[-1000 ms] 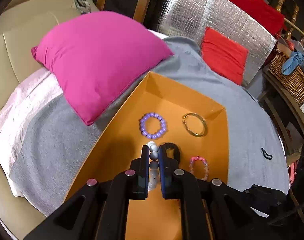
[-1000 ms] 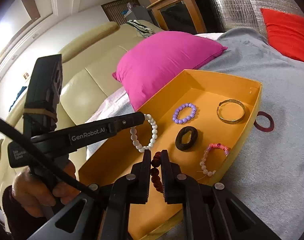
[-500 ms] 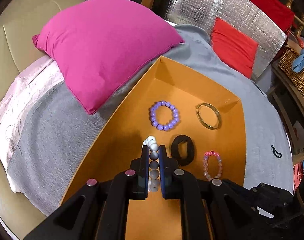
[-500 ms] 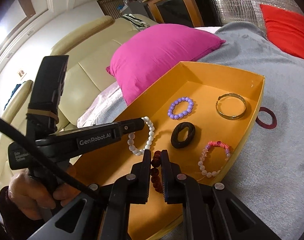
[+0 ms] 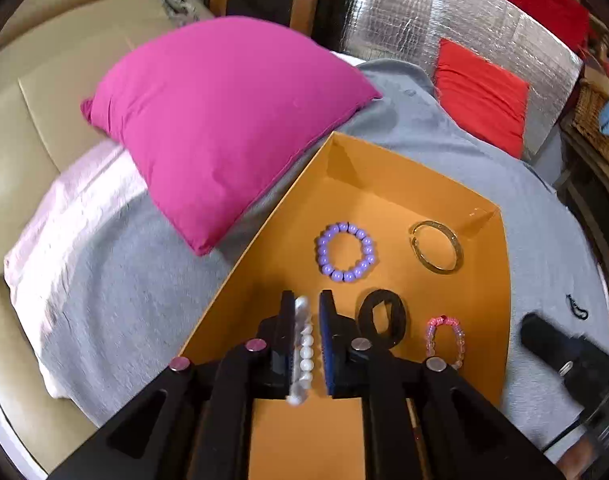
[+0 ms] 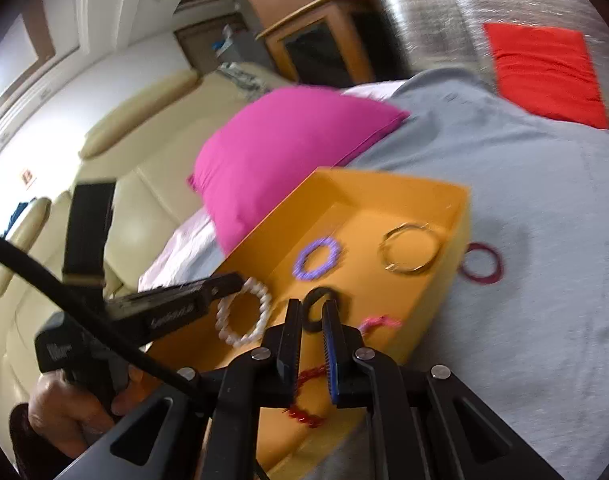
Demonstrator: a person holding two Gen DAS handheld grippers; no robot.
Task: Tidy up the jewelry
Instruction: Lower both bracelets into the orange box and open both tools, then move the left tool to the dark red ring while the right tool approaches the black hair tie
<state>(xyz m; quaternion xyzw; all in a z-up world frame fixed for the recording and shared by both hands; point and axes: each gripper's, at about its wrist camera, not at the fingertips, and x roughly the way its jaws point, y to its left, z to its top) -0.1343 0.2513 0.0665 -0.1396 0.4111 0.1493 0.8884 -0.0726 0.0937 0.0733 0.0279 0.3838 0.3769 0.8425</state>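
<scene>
Lettering on the left claw's side is too blurred to read.

Left wrist: the left claw [image 5: 306,300] has just been opening. A white bead bracelet [image 5: 304,344] hangs between its slightly parted jaws, against the left pad and clear of the right. Below lies an orange box [image 5: 384,156] holding a purple bracelet [image 5: 336,275], a gold bangle [image 5: 436,268], a black ring [image 5: 398,312] and a pink bracelet [image 5: 444,322].

Right wrist: the right claw [image 6: 310,308] is clenched on a red bead bracelet [image 6: 310,376] above the box's near edge.

Rt-wrist view blurred; red bracelet [image 6: 304,408] smeared
</scene>
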